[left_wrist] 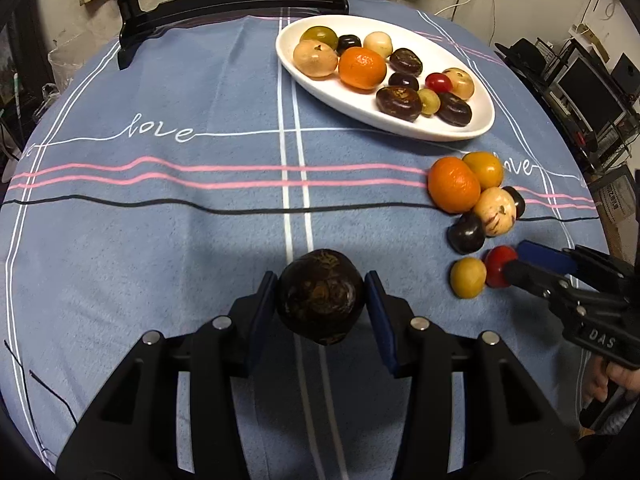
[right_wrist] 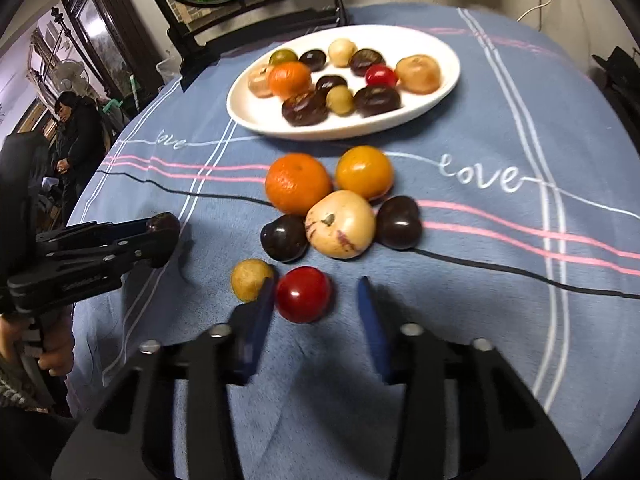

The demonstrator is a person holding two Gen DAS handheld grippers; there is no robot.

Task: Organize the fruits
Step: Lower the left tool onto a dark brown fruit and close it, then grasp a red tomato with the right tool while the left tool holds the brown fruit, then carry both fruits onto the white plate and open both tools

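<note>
- Both tongs are at work over a blue tablecloth (left_wrist: 160, 240): the left gripper (left_wrist: 320, 300) is clamped on a dark brown fruit (left_wrist: 320, 296), a pad against each side, and carries it clear of the cloth.
- Right gripper (right_wrist: 316, 300) straddles a small red fruit (right_wrist: 304, 294). Its left pad touches the fruit, while a clear gap shows between the fruit and the right pad, so the jaws are not yet gripping it.
- Just left of the red fruit lies a small yellow fruit (right_wrist: 250, 280), close against the outside of that left finger.
- White oval plate (left_wrist: 452, 130) sits further back on the cloth. It holds an orange mandarin (left_wrist: 362, 68), two pale peach-coloured fruits, several dark brown and dark purple ones, a small red one, a cream ball and two greenish ones.
- Between plate and grippers, a loose cluster rests on the cloth: a second mandarin (right_wrist: 298, 184), a yellow-orange fruit (right_wrist: 364, 172), a pale cream fruit with purple streaks (right_wrist: 340, 224), and two dark purple fruits (right_wrist: 284, 238), one on each side of it, all touching or nearly so.
- Cursive "love" (right_wrist: 480, 176) is stitched in white on the cloth, repeated along a thin white line.
- Letters "DAS" (left_wrist: 602, 340) show on the right gripper's black body, seen from the left wrist camera.
</note>
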